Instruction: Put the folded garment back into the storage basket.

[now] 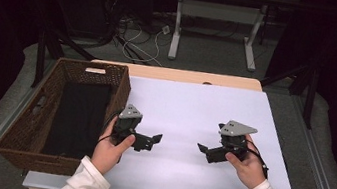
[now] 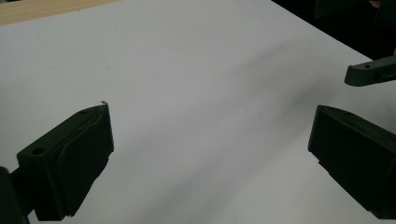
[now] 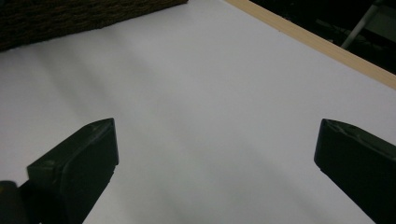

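Observation:
Two hands hold black grippers low over a white sheet (image 1: 194, 113) on the table, and the grippers face each other. My left gripper (image 1: 153, 140) is right of a wicker basket (image 1: 26, 121). In the left gripper view its jaws (image 2: 210, 135) stand wide apart over bare white surface, with nothing between them. My right gripper (image 1: 204, 151) is at the sheet's right half. In the right gripper view it (image 3: 217, 140) is likewise open and empty. A jaw tip of the right gripper (image 2: 371, 73) pokes in at the right edge of the left gripper view.
The brown wicker basket stands at the table's left with a black cloth (image 1: 79, 116) lying in it; its woven wall (image 3: 70, 16) is at the top left of the right gripper view. The table's wooden far edge (image 1: 184, 75) lies beyond the sheet. Desk legs and cables (image 1: 140, 34) sit on the floor behind.

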Motion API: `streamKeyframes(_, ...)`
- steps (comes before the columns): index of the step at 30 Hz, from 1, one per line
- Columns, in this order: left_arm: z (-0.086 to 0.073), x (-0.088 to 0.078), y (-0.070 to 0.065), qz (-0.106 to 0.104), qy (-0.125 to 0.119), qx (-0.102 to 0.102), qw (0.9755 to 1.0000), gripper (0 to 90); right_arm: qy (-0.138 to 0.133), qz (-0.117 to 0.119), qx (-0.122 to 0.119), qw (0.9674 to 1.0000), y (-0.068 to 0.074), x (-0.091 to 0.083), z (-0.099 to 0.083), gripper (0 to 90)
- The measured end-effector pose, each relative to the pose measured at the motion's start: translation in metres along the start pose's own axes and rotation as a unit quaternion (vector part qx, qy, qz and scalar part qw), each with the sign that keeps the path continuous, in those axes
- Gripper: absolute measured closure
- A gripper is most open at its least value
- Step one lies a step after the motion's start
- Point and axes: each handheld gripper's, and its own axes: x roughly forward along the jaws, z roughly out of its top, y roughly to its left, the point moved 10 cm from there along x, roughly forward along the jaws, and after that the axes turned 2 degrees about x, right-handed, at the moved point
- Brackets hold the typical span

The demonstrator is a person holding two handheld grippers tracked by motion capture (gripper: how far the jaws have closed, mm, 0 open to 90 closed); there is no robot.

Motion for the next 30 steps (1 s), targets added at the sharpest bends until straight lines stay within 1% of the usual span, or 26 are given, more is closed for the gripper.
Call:
streamKeyframes(1, -0.002, 0.001, -0.002, 0.0, 0.001, 0.003, 1.0, 0.2, -0.003, -0.005, 0.002, 1.0, -0.002, -0.001, -0.003, 0.0)
streamKeyframes(3, -0.003, 0.001, -0.002, 0.0, -0.001, 0.002, 1.0, 0.2, -0.003, -0.006, 0.0, 1.0, -0.003, -0.002, -0.005, 0.0)
streamKeyframes(4, -0.005, 0.003, -0.004, -0.005, -0.003, -0.004, 1.0, 0.2, -0.003, -0.007, 0.005, 1.0, -0.004, -0.003, -0.008, 0.0)
streamKeyframes(7, -0.008, 0.005, -0.004, -0.008, -0.004, -0.003, 1.0, 0.2, -0.001, -0.009, 0.007, 0.9999, -0.005, -0.003, -0.012, 0.0)
streamKeyframes(8, -0.008, 0.007, -0.005, -0.012, -0.008, -0.009, 0.9999, 0.2, 0.0, -0.009, 0.009, 0.9999, -0.005, -0.004, -0.014, 0.0)
streamKeyframes(10, -0.011, 0.009, -0.006, -0.015, -0.006, -0.014, 0.9998, 0.2, -0.001, -0.011, 0.008, 0.9999, -0.006, -0.004, -0.014, 0.0)
streamKeyframes(11, -0.011, 0.009, -0.006, -0.015, -0.006, -0.014, 0.9998, 0.2, 0.001, -0.011, 0.008, 0.9999, -0.006, -0.004, -0.015, 0.0)
streamKeyframes(12, -0.012, 0.01, -0.006, -0.015, -0.002, -0.009, 0.9998, 0.2, -0.003, -0.012, 0.008, 0.9999, -0.006, -0.004, -0.015, 0.0)
streamKeyframes(14, -0.013, 0.011, -0.005, -0.011, -0.001, -0.004, 0.9999, 0.2, -0.005, -0.013, 0.009, 0.9999, -0.006, -0.004, -0.016, 0.0)
streamKeyframes(17, -0.015, 0.012, -0.005, -0.011, 0.001, -0.005, 0.9999, 0.2, -0.003, -0.014, 0.009, 0.9999, -0.007, -0.004, -0.017, 0.0)
streamKeyframes(20, -0.018, 0.014, -0.007, -0.016, 0.001, -0.01, 0.9998, 0.2, -0.002, -0.014, 0.008, 0.9999, -0.007, -0.003, -0.02, 0.0)
streamKeyframes(23, -0.02, 0.016, -0.006, -0.011, 0.002, -0.004, 0.9999, 0.2, 0.001, -0.013, 0.01, 0.9999, -0.006, -0.002, -0.022, 0.0)
streamKeyframes(24, -0.02, 0.016, -0.006, -0.011, 0.002, -0.007, 0.9999, 0.2, -0.001, -0.013, 0.012, 0.9998, -0.006, -0.001, -0.022, 0.0)
streamKeyframes(27, -0.021, 0.016, -0.006, -0.011, 0.002, -0.007, 0.9999, 0.2, 0.001, -0.013, 0.011, 0.9999, -0.006, -0.002, -0.023, 0.0)
streamKeyframes(28, -0.022, 0.015, -0.006, -0.014, 0.008, -0.009, 0.9998, 0.2, 0.002, -0.013, 0.012, 0.9998, -0.006, -0.002, -0.024, 0.0)
streamKeyframes(30, -0.022, 0.016, -0.005, -0.013, 0.006, -0.009, 0.9999, 0.2, 0.002, -0.013, 0.011, 0.9999, -0.007, -0.002, -0.025, 0.0)
